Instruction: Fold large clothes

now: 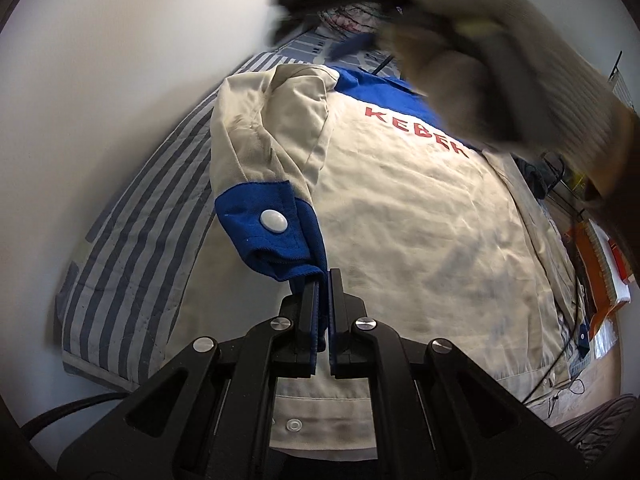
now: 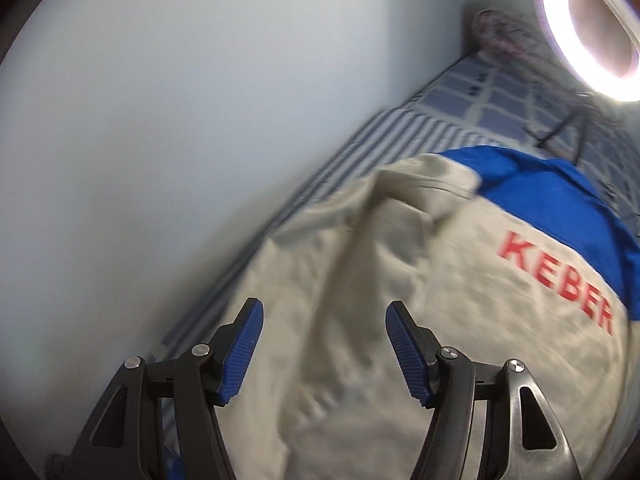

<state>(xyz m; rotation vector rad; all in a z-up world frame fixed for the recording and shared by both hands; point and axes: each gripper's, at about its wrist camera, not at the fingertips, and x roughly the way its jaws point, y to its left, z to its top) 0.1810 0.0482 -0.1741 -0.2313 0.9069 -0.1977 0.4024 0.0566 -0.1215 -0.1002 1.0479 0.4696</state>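
Across the striped bed cover lies the beige jacket, back up, its red lettering showing, filling most of the bed beside the wall. One sleeve is doubled over the jacket's body. The left gripper has its jaws pressed together on the sleeve's blue cuff, pinching the hem. To fold well, I judge the cuff should be carried flat across the back and laid without twisting. The right gripper hovers over the beige cloth, jaws spread, holding nothing. Only the left view shows the cuff's white snap and a gloved hand; only the right view shows a ring lamp.
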